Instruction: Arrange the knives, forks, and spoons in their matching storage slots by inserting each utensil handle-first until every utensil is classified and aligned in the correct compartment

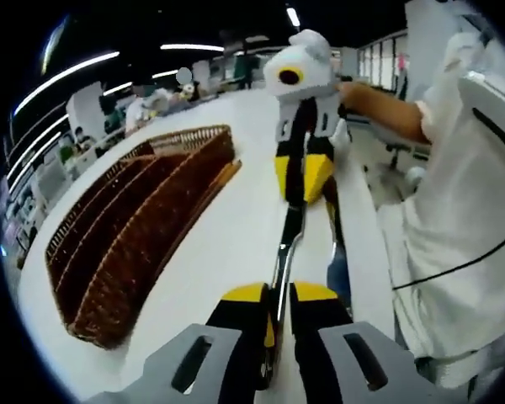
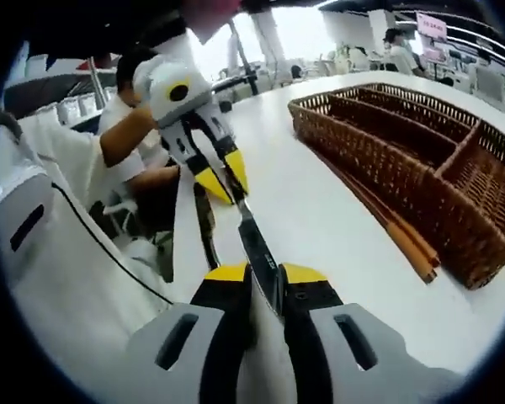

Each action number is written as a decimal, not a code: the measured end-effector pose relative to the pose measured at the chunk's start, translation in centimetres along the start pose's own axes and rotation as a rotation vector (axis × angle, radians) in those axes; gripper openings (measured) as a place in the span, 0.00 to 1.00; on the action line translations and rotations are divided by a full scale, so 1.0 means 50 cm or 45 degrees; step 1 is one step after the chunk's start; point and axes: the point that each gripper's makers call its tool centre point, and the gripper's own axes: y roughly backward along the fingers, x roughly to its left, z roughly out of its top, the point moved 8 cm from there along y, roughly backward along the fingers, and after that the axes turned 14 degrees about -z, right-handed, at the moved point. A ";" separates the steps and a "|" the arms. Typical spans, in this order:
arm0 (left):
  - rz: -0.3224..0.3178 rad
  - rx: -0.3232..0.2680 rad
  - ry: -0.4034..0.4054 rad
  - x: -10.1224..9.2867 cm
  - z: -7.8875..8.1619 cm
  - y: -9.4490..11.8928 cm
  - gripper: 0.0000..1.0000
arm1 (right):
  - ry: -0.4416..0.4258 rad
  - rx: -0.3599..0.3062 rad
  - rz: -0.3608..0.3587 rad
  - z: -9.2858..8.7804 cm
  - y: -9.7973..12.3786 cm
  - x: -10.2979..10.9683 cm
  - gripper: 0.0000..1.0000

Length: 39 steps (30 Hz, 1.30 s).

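A white counter [image 1: 236, 227] was seen, with a woven basket [image 1: 135, 236] of long slots resting on it. A knife [image 2: 257, 244] was held in the air just beside the basket, one end in each gripper. The left gripper [image 1: 271, 316] and the right gripper [image 2: 265, 282] each had jaws closed on it. The knife was judged stiff, light and slippery, best held by the handle.

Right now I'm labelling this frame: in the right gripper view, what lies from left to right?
Person's white shirt → left gripper → knife, clamped in the right gripper → wicker tray.
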 end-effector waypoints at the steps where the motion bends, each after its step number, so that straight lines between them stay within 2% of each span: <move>1: 0.011 0.006 -0.029 0.001 0.002 -0.001 0.08 | -0.029 0.004 0.009 0.000 0.000 -0.002 0.13; 4: 0.030 0.044 -0.067 0.000 0.007 -0.005 0.06 | -0.144 0.019 0.048 0.000 -0.003 -0.005 0.13; 6: 0.038 0.058 -0.079 0.001 0.009 -0.006 0.06 | -0.176 0.019 0.056 -0.001 -0.003 -0.008 0.13; 8: 0.038 0.066 -0.072 0.004 0.009 -0.004 0.06 | -0.163 0.013 0.055 -0.002 -0.003 -0.006 0.13; 9: 0.031 0.054 -0.037 0.005 0.007 -0.004 0.06 | -0.149 0.003 0.056 -0.003 -0.004 -0.004 0.13; 12: 0.015 0.046 -0.047 0.009 0.005 -0.003 0.05 | -0.056 -0.038 0.055 -0.003 -0.007 0.003 0.15; 14: -0.007 0.025 -0.005 0.011 0.005 -0.002 0.04 | 0.121 -0.088 0.036 -0.002 -0.006 0.011 0.18; 15: -0.020 0.020 0.007 0.011 0.005 -0.002 0.04 | 0.176 -0.091 0.023 -0.004 -0.004 0.015 0.19; 16: -0.029 0.018 0.007 0.012 0.005 -0.002 0.04 | 0.285 -0.100 -0.008 -0.004 -0.003 0.020 0.20; 20: -0.066 -0.004 0.041 0.013 0.004 -0.003 0.03 | 0.475 -0.098 -0.085 -0.001 -0.007 0.022 0.18; 26: -0.065 -0.004 0.030 0.013 0.004 -0.004 0.03 | 0.578 -0.101 -0.118 0.005 -0.013 0.017 0.16; 30: -0.069 -0.014 0.042 0.014 0.002 -0.002 0.03 | 0.576 -0.093 -0.115 0.007 -0.016 0.015 0.15; 39: -0.084 -0.033 0.056 0.010 0.000 -0.004 0.04 | 0.664 -0.054 -0.103 0.018 -0.031 0.024 0.05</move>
